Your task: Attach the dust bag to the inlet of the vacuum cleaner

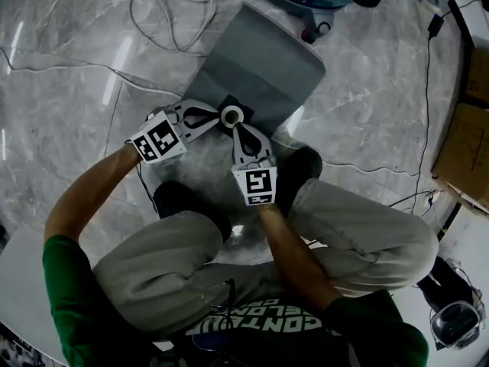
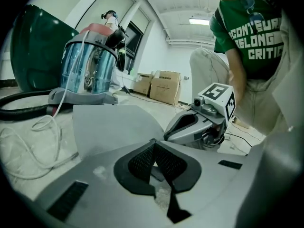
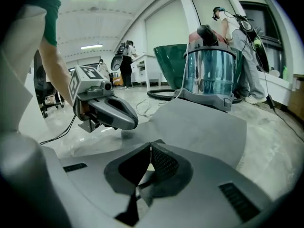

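Observation:
The grey dust bag (image 1: 263,67) lies flat on the marble floor, its white ring collar (image 1: 231,115) on a black patch at the near end. My left gripper (image 1: 219,123) is shut just left of the ring, and my right gripper (image 1: 238,127) is shut just below it. Neither shows anything between its pads. In the left gripper view the closed jaws (image 2: 153,144) hide the collar, with the bag (image 2: 114,122) beyond. The right gripper view shows the same over its jaws (image 3: 151,148). The vacuum cleaner (image 3: 209,72), with a clear blue drum, stands past the bag's far end.
A white cord (image 1: 164,14) loops on the floor at the upper left. A black cable (image 1: 428,67) runs down the right, by cardboard boxes (image 1: 466,144). A black hose (image 2: 19,110) curls beside the vacuum. People (image 3: 127,63) stand far behind. My shoes flank the grippers.

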The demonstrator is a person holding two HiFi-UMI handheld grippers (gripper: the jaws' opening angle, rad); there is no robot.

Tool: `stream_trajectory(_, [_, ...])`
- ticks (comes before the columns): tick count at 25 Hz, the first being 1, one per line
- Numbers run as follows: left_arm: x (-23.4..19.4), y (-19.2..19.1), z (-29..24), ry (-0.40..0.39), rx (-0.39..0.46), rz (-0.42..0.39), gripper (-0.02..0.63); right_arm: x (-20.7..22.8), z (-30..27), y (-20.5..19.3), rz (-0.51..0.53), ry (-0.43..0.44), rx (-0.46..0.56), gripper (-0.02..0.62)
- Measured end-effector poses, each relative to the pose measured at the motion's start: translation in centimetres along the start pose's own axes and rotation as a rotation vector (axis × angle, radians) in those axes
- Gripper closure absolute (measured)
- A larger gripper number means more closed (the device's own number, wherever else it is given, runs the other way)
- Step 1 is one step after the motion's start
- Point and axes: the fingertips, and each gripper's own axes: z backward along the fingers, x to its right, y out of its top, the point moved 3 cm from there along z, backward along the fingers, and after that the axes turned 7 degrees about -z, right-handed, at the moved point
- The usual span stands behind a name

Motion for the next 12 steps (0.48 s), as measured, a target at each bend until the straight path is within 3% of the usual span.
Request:
stream_trajectory(4, [0.5, -1.2, -0.4, -0.017, -0.034, 0.003, 0.603, -0.3, 0.4, -1.9, 0.033, -0.012, -0.022, 0.582])
stream_trajectory(7, [0.8, -2.1, -0.5, -0.024, -0.059, 0.009, 0.603, -0.9, 0.5, -3.0, 0.078, -0.010, -0.043, 0.492])
stream_trajectory(12, [0.4, -2.8, -0.6, -0.028, -0.087, 0.002, 0.603, -1.3, 0.4, -4.7, 0.183, -0.018, -0.089, 0.439])
